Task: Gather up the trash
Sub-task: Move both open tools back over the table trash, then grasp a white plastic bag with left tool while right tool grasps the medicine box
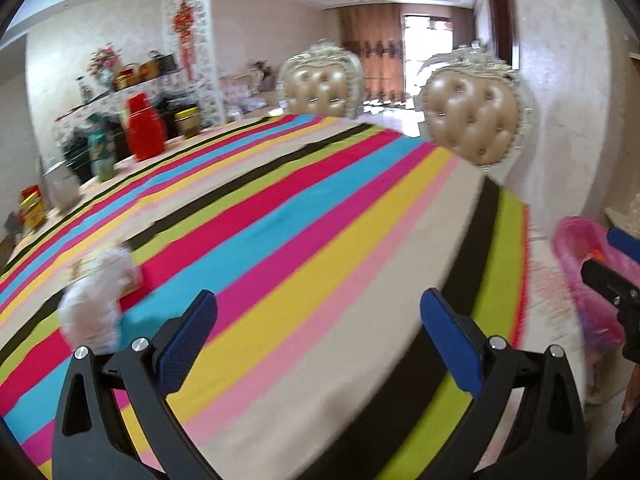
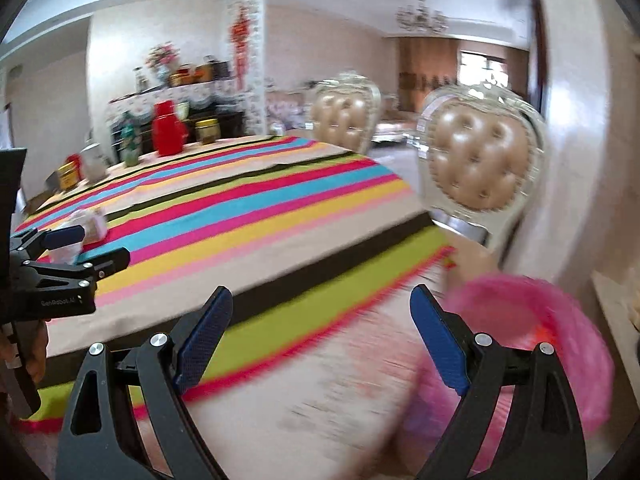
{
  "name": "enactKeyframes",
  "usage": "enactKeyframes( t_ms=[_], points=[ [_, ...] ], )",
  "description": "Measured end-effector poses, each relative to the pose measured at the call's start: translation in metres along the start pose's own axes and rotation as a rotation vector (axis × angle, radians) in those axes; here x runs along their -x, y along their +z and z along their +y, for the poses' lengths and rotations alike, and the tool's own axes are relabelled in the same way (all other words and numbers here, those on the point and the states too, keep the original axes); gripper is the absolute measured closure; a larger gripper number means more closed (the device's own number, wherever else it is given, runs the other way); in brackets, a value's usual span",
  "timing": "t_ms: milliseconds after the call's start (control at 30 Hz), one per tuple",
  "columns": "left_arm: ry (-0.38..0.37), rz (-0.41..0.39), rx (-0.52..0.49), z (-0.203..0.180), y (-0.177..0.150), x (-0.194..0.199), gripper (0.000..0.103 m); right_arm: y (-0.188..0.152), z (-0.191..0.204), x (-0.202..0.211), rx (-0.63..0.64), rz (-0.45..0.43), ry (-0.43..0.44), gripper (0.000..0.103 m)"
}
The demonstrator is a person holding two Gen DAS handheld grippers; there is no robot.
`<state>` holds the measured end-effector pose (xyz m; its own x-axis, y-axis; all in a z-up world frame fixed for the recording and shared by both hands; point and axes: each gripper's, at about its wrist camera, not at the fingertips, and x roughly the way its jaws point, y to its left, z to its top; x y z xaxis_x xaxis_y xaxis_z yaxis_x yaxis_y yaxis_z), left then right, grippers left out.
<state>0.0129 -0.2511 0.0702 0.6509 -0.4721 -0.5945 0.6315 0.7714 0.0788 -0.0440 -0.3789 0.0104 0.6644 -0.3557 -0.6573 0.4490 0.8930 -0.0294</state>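
Observation:
A crumpled white piece of trash (image 1: 98,300) lies on the striped tablecloth (image 1: 304,224), left of my left gripper (image 1: 318,308), which is open and empty above the table. It also shows in the right wrist view (image 2: 86,226), just beyond the left gripper (image 2: 86,246). A bin lined with a pink bag (image 2: 532,344) stands on the floor beside the table's right end; it also shows in the left wrist view (image 1: 592,276). My right gripper (image 2: 320,308) is open and empty, over the table's edge, left of the bin. Both views are blurred.
Two tufted gold chairs (image 1: 474,120) (image 1: 320,88) stand at the table's far side. A red jug (image 1: 145,128), jars and bottles (image 1: 100,152) sit along the table's far left edge. A wall (image 2: 580,160) is close on the right.

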Motion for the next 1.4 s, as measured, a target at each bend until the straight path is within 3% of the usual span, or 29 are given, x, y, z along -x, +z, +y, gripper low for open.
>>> enactKeyframes(
  t_ms=[267, 500, 733, 767, 800, 867, 967, 1300, 1400],
  points=[
    [0.192, 0.057, 0.104, 0.099, -0.026, 0.002, 0.005, 0.017, 0.094, -0.025, 0.133, 0.015, 0.156, 0.018],
    [0.342, 0.123, 0.243, 0.179, -0.037, -0.009, 0.005, 0.028, 0.136, -0.039, 0.177, 0.025, 0.245, 0.018],
    [0.338, 0.215, 0.29, 0.211, -0.03, -0.046, 0.005, 0.037, 0.154, -0.043, 0.178, 0.021, 0.291, 0.018],
    [0.326, 0.22, 0.298, 0.214, -0.028, -0.05, 0.007, 0.038, 0.155, -0.045, 0.175, 0.026, 0.297, 0.018],
    [0.312, 0.22, 0.307, 0.217, -0.027, -0.052, 0.023, 0.038, 0.156, -0.047, 0.174, 0.029, 0.301, 0.018],
    [0.277, 0.215, 0.337, 0.223, -0.03, -0.05, 0.052, 0.04, 0.161, -0.053, 0.176, 0.039, 0.313, 0.018],
    [0.262, 0.173, 0.368, 0.227, -0.032, -0.037, 0.066, 0.045, 0.172, -0.067, 0.184, 0.059, 0.332, 0.018],
    [0.386, -0.053, 0.509, 0.267, -0.051, 0.026, 0.068, 0.064, 0.258, -0.125, 0.275, 0.122, 0.41, 0.018],
    [0.406, -0.073, 0.509, 0.279, -0.057, 0.027, 0.068, 0.065, 0.286, -0.142, 0.315, 0.151, 0.428, 0.018]
  ],
)
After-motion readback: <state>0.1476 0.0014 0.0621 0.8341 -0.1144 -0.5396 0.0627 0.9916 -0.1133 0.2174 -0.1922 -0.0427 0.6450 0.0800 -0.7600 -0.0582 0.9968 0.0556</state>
